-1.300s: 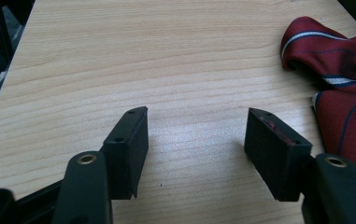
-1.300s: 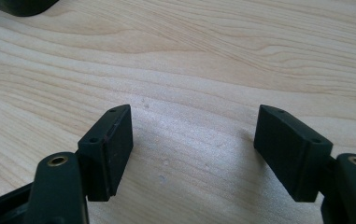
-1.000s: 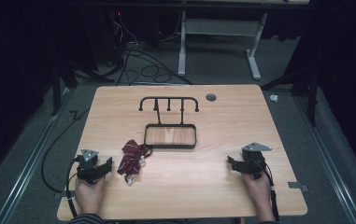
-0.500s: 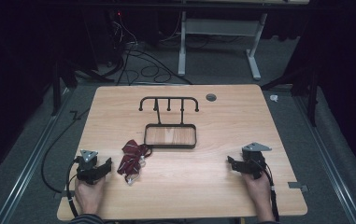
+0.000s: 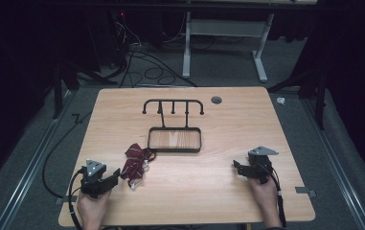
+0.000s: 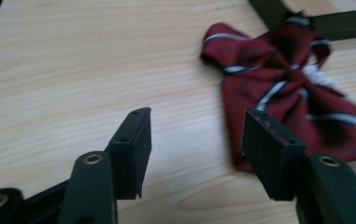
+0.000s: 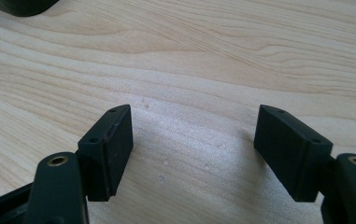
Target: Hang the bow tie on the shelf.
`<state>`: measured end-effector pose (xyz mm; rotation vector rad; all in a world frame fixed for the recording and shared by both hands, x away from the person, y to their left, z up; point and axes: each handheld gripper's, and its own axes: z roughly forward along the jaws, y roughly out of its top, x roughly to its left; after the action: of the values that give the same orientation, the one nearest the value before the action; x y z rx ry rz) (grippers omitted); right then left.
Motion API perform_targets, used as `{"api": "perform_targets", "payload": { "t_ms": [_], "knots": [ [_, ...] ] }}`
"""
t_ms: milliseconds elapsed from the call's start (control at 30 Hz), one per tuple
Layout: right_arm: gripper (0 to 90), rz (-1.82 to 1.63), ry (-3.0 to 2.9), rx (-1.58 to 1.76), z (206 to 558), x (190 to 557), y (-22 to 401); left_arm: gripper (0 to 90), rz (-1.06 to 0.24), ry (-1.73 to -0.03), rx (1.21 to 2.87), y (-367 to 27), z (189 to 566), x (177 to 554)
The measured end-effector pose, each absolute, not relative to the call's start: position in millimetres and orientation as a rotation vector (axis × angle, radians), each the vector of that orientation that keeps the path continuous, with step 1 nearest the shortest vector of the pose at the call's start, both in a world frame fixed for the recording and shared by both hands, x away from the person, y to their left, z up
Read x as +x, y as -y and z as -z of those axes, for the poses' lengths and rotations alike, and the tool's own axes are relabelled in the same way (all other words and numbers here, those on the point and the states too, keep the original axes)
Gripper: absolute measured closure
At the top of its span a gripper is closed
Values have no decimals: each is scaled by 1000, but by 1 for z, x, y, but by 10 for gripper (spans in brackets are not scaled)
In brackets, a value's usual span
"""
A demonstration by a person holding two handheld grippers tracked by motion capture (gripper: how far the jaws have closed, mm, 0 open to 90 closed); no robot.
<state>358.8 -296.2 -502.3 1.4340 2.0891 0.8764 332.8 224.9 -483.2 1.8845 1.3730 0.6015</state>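
Beside the rack (image 5: 174, 132) lies the bow tie (image 5: 136, 164); left gripper (image 6: 194, 140), jaws apart and just narrowing with nothing between them, should straddle the knot. Right gripper (image 7: 192, 144) gapes, idle.

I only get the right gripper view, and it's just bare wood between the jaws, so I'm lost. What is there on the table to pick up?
Observer: A dark red striped bow tie lies on the table, left of centre.
Operator: Is the other gripper anywhere near it?
Observer: Yes. The left hand-held gripper points at it from close by. Its jaws are open and have just been closing a little, with only wood between them.
Operator: Anywhere to hang the tie?
Observer: A black rack with hooks stands just beyond the tie, mid-table, on a tray-like base.
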Motion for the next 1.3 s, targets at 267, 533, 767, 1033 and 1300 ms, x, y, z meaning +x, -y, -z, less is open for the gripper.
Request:
{"api": "perform_targets", "payload": {
  "t_ms": [267,533,767,1033,1300],
  "knots": [
    [295,-876,-2089,1434,502,359,296,519,-549,-1204,1964,-187,468,357],
    [295,-878,-2090,1434,502,359,296,614,-524,-1080,2036,-154,464,382],
    [295,-877,-2090,1432,502,359,296,676,-480,-1018,2105,-136,467,394],
    [295,-878,-2089,1435,502,359,296,727,-455,-1040,2137,-132,476,404],
    [295,-878,-2088,1437,502,359,296,766,-455,-1085,2183,-134,485,411]
  ]
}}
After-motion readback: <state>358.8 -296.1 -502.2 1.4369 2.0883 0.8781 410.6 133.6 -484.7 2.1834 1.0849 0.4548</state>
